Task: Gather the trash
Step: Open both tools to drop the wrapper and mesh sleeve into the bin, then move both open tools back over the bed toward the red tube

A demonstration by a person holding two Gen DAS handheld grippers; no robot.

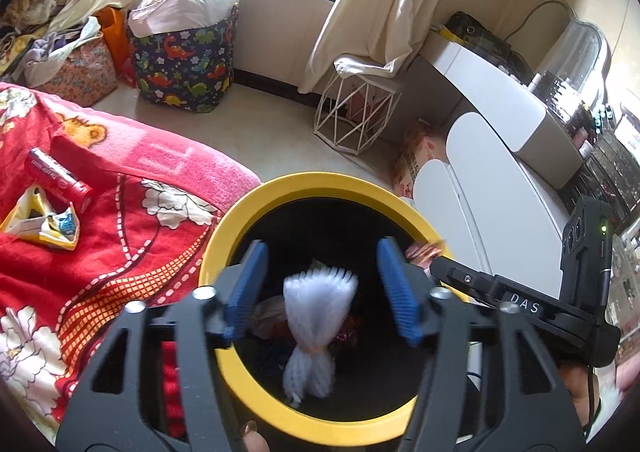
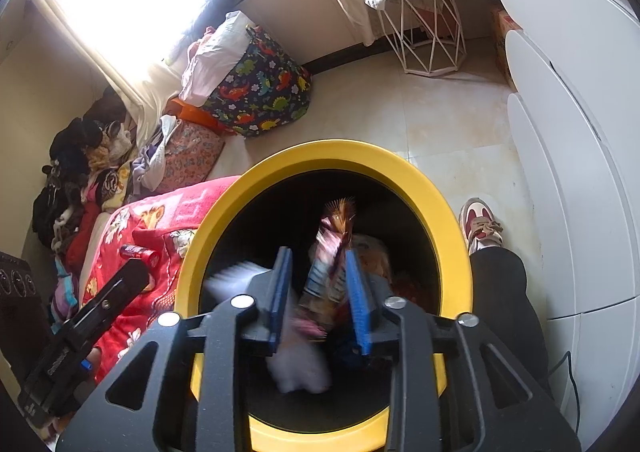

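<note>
A yellow-rimmed trash bin (image 1: 236, 220) with a dark inside stands beside the bed. My left gripper (image 1: 322, 288) is open above it. A white foam net sleeve (image 1: 316, 328) hangs blurred in the air between its jaws, over the bin's opening, touching neither. My right gripper (image 2: 318, 286) is over the same bin (image 2: 452, 220), its jaws apart. A colourful snack wrapper (image 2: 328, 268) is blurred between them, close to the right jaw. The white sleeve (image 2: 298, 368) shows below it. A red tube (image 1: 58, 180) and a yellow wrapper (image 1: 44, 224) lie on the red blanket (image 1: 132, 236).
A dinosaur-print laundry bag (image 1: 184, 64) and a white wire basket (image 1: 356, 112) stand on the tiled floor. White cabinets (image 1: 480, 180) are at the right. A person's shoe (image 2: 480, 224) and leg are beside the bin. Clothes are piled at the left (image 2: 76, 180).
</note>
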